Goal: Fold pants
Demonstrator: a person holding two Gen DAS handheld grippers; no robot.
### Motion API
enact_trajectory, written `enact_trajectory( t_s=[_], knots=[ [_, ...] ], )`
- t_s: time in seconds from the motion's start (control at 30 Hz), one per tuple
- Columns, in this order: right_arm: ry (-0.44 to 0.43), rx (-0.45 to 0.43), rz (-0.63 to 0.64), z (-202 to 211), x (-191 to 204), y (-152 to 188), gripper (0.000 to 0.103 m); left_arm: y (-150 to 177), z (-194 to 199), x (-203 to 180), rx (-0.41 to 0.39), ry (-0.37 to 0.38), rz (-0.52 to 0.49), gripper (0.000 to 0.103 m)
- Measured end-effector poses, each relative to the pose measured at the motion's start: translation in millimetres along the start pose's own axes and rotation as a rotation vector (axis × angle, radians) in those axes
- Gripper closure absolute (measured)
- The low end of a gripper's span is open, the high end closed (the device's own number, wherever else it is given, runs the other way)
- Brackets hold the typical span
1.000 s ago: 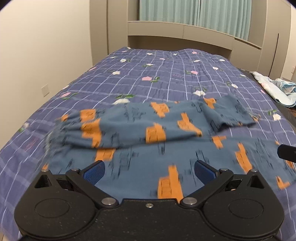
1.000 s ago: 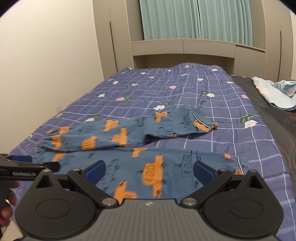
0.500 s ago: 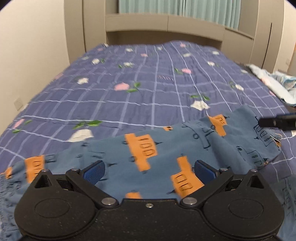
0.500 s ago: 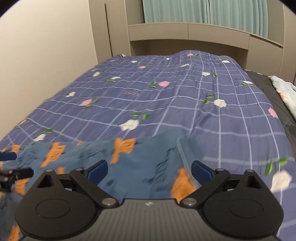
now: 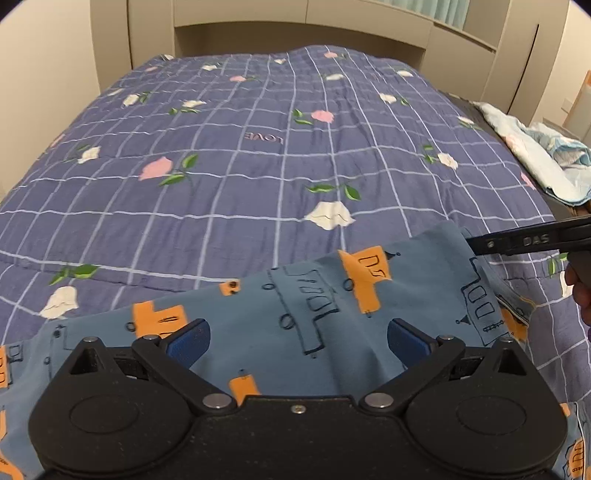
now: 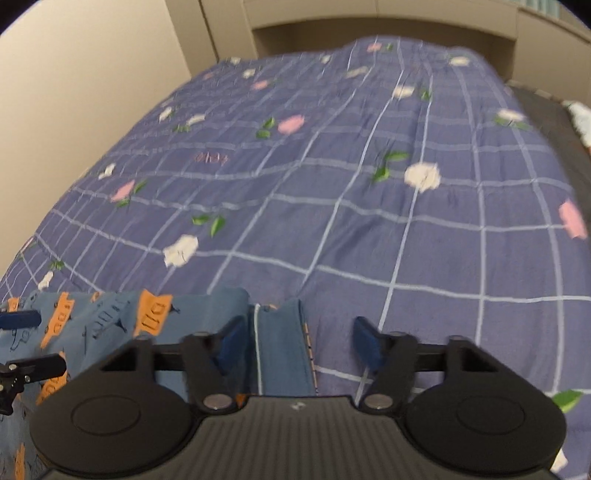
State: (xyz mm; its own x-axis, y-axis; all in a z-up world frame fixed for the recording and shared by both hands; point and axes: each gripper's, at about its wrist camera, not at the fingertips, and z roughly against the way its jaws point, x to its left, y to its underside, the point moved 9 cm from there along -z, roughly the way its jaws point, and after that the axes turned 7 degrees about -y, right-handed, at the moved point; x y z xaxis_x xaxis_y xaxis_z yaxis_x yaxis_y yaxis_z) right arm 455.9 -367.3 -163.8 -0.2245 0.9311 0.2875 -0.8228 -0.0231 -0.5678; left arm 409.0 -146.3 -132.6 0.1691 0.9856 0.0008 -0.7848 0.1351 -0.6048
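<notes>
Both grippers set over the far edge of the pants, ready to pinch it

The blue pants (image 5: 325, 317) with orange prints lie across the near part of the bed; the left gripper (image 5: 298, 341) hangs over them with jaws wide and nothing clamped, probably to grab the cloth, while the right gripper (image 6: 295, 341) stands at the far right hem, its jaws half open and just closing around the hem edge, pads apparently not yet pressing. The surface is a purple checked quilt (image 5: 258, 155) with flowers; beige cabinetry (image 5: 332, 22) stands at the head, a pale crumpled cloth (image 5: 539, 162) far right
</notes>
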Motion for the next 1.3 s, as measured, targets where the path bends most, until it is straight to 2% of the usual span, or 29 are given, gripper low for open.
enact_trajectory(
  t_s=[0.13, 0.17, 0.2, 0.3, 0.43, 0.53, 0.67, 0.73, 0.8, 0.83, 0.9, 0.93, 0.97, 1.03, 1.07, 1.1, 1.13, 1.2, 1.3],
  knots=[
    [-0.053, 0.054, 0.015, -17, 1, 4, 0.060, 3, -7, -1, 0.045, 0.001, 0.015, 0.001],
    [-0.062, 0.059, 0.015, -19, 2, 5, 0.067, 3, -8, -1, 0.056, -0.001, 0.018, 0.001],
    [-0.084, 0.060, 0.013, -20, 3, 4, 0.079, 3, -9, 0, 0.062, -0.005, 0.016, 0.001],
    [-0.105, 0.079, 0.040, -22, 9, 5, 0.097, 2, -10, 1, 0.070, -0.023, 0.004, 0.001],
    [-0.091, 0.059, -0.012, -7, -6, -1, 0.097, 2, -13, 2, 0.089, -0.031, 0.017, 0.001],
    [-0.035, 0.027, -0.055, 14, -36, -8, 0.098, 1, -16, 1, 0.094, -0.040, 0.018, 0.001],
    [-0.005, 0.024, -0.110, 32, -70, -11, 0.099, 1, -22, 2, 0.098, -0.047, 0.032, 0.001],
    [-0.013, 0.055, -0.117, 31, -76, -6, 0.097, 1, -25, 5, 0.099, -0.055, 0.048, 0.002],
    [0.017, 0.064, -0.122, 29, -76, -2, 0.088, 1, -24, 12, 0.101, -0.065, 0.057, 0.003],
    [0.018, 0.041, -0.130, 33, -74, -4, 0.083, 1, -22, 16, 0.097, -0.067, 0.056, 0.003],
    [0.005, -0.025, -0.112, 48, -60, -15, 0.040, 1, -14, 31, 0.081, -0.069, 0.046, 0.003],
    [0.000, -0.059, -0.070, 53, -47, -22, 0.035, 1, -10, 40, 0.074, -0.069, 0.040, 0.003],
    [-0.024, -0.077, -0.027, 55, -30, -30, 0.032, 2, -5, 52, 0.069, -0.072, 0.033, 0.003],
    [-0.139, -0.040, 0.027, 44, 12, -38, 0.031, 7, 3, 84, 0.067, -0.079, 0.023, 0.003],
    [-0.185, -0.020, 0.061, 35, 36, -41, 0.028, 9, 6, 101, 0.071, -0.085, 0.022, 0.003],
    [-0.205, -0.009, 0.099, 26, 57, -44, 0.020, 14, 10, 122, 0.079, -0.093, 0.018, 0.003],
    [-0.221, 0.004, 0.143, 15, 82, -47, 0.017, 18, 13, 142, 0.087, -0.103, 0.011, 0.003],
    [-0.248, 0.027, 0.201, -6, 123, -47, 0.016, 26, 18, 183, 0.103, -0.130, -0.014, 0.003],
    [-0.298, 0.079, 0.245, -37, 176, -44, 0.016, 32, 22, 240, 0.124, -0.127, -0.072, 0.003]
  ],
)
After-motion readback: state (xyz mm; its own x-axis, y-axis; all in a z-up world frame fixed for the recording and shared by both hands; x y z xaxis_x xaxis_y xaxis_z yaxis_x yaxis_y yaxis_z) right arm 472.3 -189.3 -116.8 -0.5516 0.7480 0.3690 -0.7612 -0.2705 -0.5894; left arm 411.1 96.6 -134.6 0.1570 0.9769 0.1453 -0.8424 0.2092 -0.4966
